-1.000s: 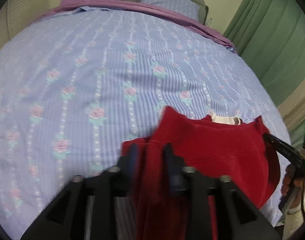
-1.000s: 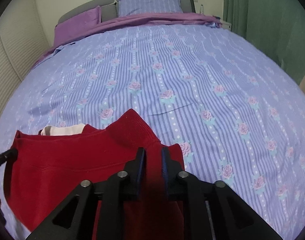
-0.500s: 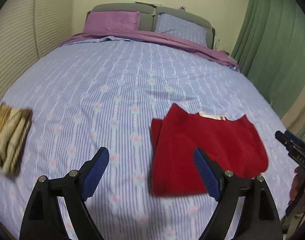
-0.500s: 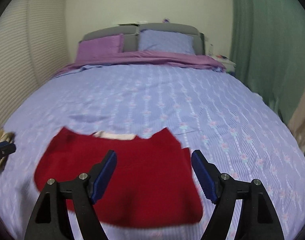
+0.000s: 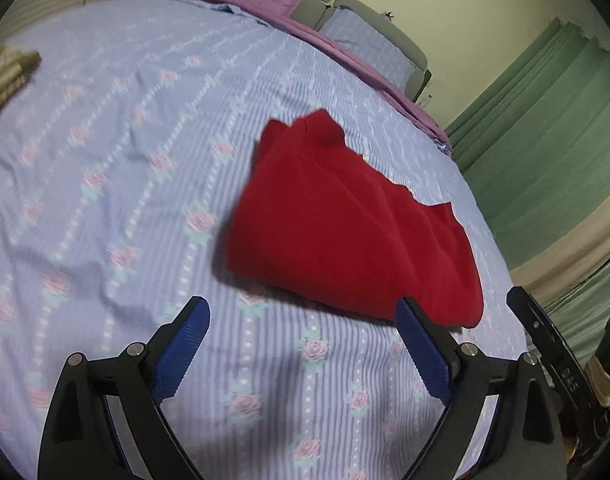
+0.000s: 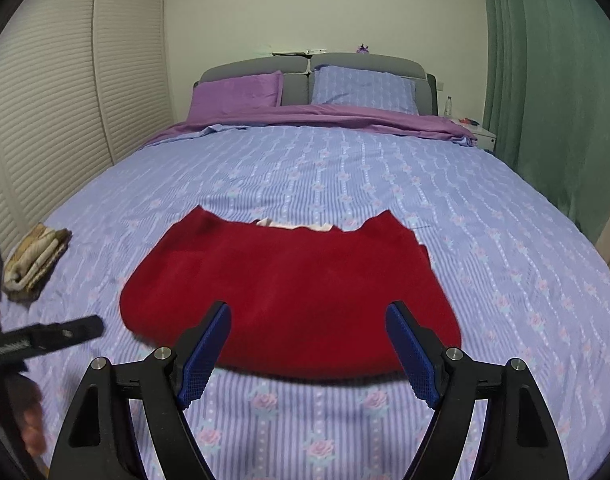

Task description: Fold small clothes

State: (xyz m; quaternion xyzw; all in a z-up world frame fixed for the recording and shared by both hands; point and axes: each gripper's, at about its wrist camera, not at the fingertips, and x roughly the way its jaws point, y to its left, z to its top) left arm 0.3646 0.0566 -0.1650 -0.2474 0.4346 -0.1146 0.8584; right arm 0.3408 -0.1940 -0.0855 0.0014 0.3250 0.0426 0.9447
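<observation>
A red garment [image 6: 289, 284] lies folded flat on the blue flowered bedspread [image 6: 385, 176], with a strip of pale lining showing at its far edge. It also shows in the left wrist view [image 5: 345, 224]. My left gripper [image 5: 303, 344] is open and empty, above the bedspread just short of the garment's near edge. My right gripper [image 6: 307, 350] is open and empty, over the garment's near edge. The left gripper's tip shows in the right wrist view [image 6: 45, 338], left of the garment.
A folded tan and yellow cloth [image 6: 37, 258] lies at the bed's left edge. Purple and blue pillows [image 6: 301, 90] sit at the grey headboard. A slatted wardrobe [image 6: 57, 120] stands left, green curtains [image 6: 553, 80] right, with a nightstand [image 6: 479, 132] beside the bed.
Both grippers were shut on the red garment a second ago. They have opened, let it go and pulled back. The garment now lies flat on the bed.
</observation>
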